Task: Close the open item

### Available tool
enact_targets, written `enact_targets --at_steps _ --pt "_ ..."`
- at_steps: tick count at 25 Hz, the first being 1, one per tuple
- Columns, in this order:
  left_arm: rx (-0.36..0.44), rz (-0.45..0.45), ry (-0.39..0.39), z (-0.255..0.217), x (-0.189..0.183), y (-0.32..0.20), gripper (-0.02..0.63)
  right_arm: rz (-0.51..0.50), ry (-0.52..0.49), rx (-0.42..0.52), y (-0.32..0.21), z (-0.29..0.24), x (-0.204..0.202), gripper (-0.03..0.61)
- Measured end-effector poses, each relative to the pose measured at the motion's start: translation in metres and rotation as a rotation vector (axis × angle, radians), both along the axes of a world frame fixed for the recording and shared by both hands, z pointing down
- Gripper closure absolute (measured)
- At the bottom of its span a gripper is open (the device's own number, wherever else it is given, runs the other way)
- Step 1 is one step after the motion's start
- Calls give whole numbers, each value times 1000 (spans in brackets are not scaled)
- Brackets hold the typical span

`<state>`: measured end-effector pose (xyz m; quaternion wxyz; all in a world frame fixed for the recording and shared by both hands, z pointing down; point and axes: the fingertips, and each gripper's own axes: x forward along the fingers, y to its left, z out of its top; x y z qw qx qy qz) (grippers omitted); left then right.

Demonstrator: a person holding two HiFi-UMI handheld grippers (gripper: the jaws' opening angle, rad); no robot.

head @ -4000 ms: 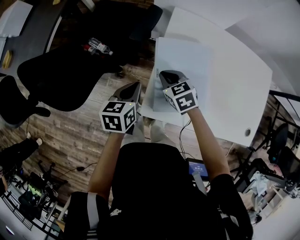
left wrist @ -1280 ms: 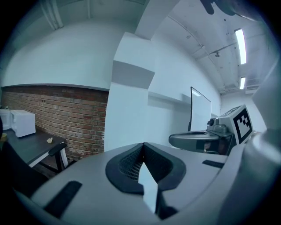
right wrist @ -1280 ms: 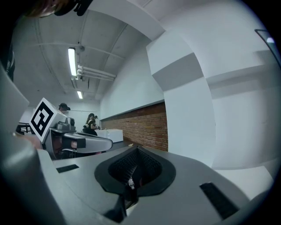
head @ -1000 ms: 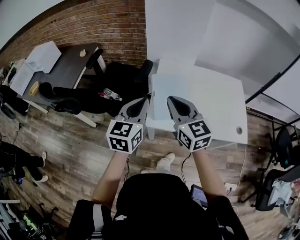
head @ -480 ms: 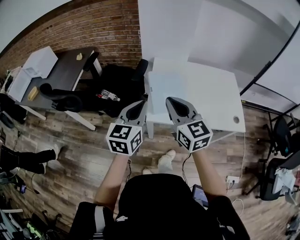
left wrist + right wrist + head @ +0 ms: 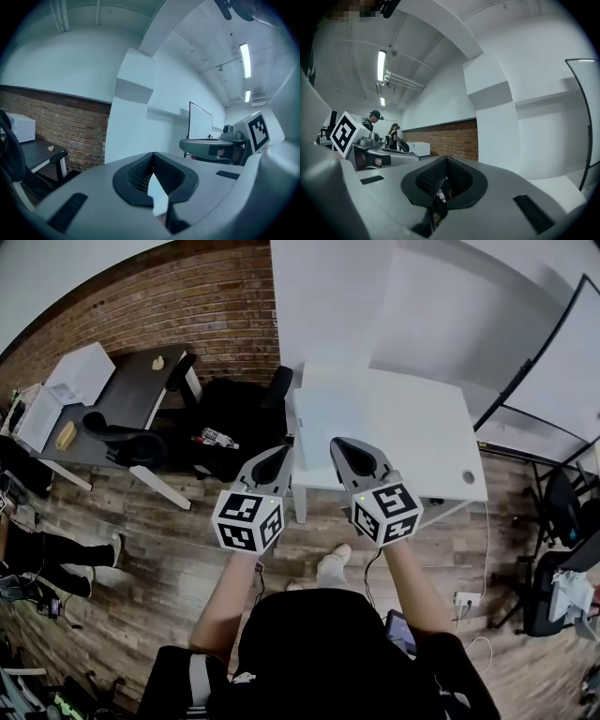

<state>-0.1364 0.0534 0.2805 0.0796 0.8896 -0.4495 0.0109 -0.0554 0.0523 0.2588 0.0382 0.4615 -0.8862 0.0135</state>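
A flat, pale rectangular item (image 6: 330,412) lies shut on the left part of the white table (image 6: 422,442). Both grippers are held side by side in the air, short of the table's near edge. My left gripper (image 6: 280,452) is shut with nothing in it, and its jaws meet at the tip in the left gripper view (image 6: 153,158). My right gripper (image 6: 340,445) is likewise shut and empty (image 6: 446,162). Each gripper shows at the edge of the other's view, pointing level at the far wall.
Black office chairs (image 6: 234,413) stand left of the table, one with a water bottle (image 6: 217,437) on it. A dark desk (image 6: 131,390) with a white box (image 6: 73,376) is further left. A whiteboard frame (image 6: 525,352) stands right. Two people (image 6: 375,123) stand far off.
Four seconds ago the grippers were over the table's near edge, beside the flat item. The view has since drawn back; the grippers now hang short of the table, both still shut.
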Motion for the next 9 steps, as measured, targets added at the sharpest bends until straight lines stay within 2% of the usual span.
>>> enact_targets --at_steps 9 --pt "-6 7 2 6 -14 3 601 -7 2 -11 5 8 -17 540"
